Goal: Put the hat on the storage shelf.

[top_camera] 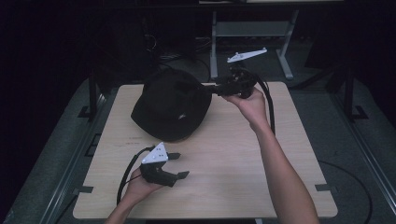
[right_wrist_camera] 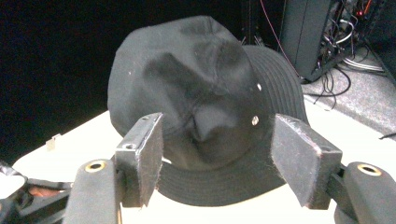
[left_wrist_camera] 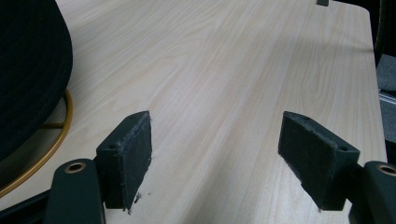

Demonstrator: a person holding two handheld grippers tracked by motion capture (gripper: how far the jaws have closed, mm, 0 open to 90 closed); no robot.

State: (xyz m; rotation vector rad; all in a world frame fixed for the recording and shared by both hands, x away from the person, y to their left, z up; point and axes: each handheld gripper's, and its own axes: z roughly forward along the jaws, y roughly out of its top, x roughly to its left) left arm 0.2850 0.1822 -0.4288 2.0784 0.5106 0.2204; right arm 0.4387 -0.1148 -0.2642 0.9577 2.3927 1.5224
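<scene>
black hat (top_camera: 170, 105) on table (top_camera: 233, 154), right claw (top_camera: 211, 89) wide at its brim, left claw (top_camera: 178, 165) wide, nearby

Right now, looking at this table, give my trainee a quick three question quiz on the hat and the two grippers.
1. True or false: the left gripper has its jaws closed on the black hat.
2. Which gripper is nearer the hat? A) left B) right
3. Fill in: the hat rests on a light ____ table.

Key: 1 false, the jaws stand open over bare tabletop. 2 B, its open jaws face the hat's brim. 3 wooden.
</scene>
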